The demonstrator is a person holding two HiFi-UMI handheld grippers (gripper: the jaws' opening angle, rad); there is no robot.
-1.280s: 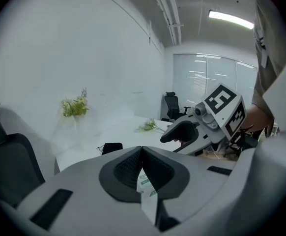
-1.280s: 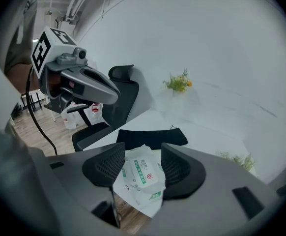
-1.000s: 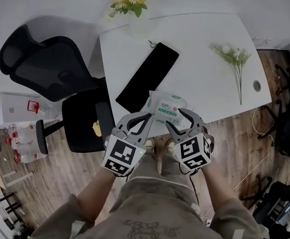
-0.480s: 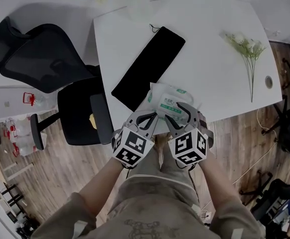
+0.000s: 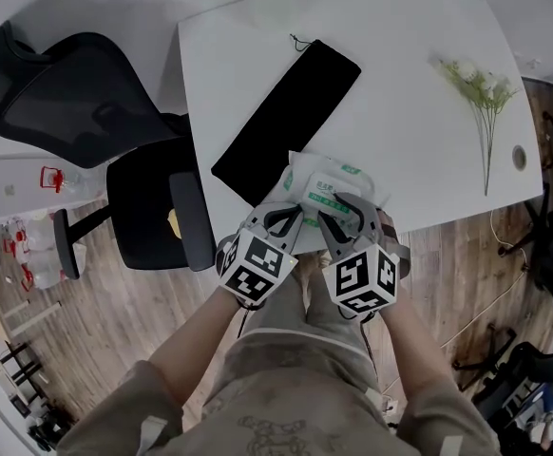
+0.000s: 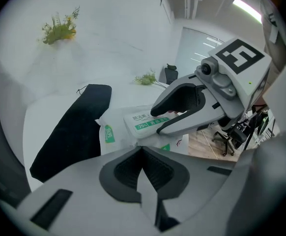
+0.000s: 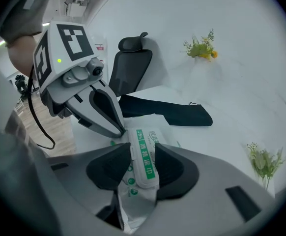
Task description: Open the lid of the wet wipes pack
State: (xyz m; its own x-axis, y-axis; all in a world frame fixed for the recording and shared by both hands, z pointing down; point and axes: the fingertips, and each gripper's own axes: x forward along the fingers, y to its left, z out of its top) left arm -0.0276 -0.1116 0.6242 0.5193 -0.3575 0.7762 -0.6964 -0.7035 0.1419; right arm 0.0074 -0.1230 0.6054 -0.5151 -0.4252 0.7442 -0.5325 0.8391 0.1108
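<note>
The wet wipes pack (image 5: 329, 183) is white with a green-labelled lid and lies near the front edge of the white table (image 5: 400, 141). My right gripper (image 7: 142, 161) reaches over its near end; the jaws are closing and the raised lid (image 7: 144, 154) sits between the dark pads, which touch both its sides. In the head view the right gripper (image 5: 345, 207) is on the pack's near side. My left gripper (image 6: 142, 150) is shut with nothing between its pads. Its tip rests at the pack's left near edge (image 5: 284, 215), beside the right gripper (image 6: 157, 123).
A long black pouch (image 5: 286, 122) lies diagonally just left of the pack. A loose flower sprig (image 5: 481, 88) lies at the table's right, near a cable hole (image 5: 519, 157). A black office chair (image 5: 86, 93) stands left of the table.
Both grippers came down onto the pack's near end. The right jaws narrowed around the lid. The left jaws, spread a second ago, have come together.
</note>
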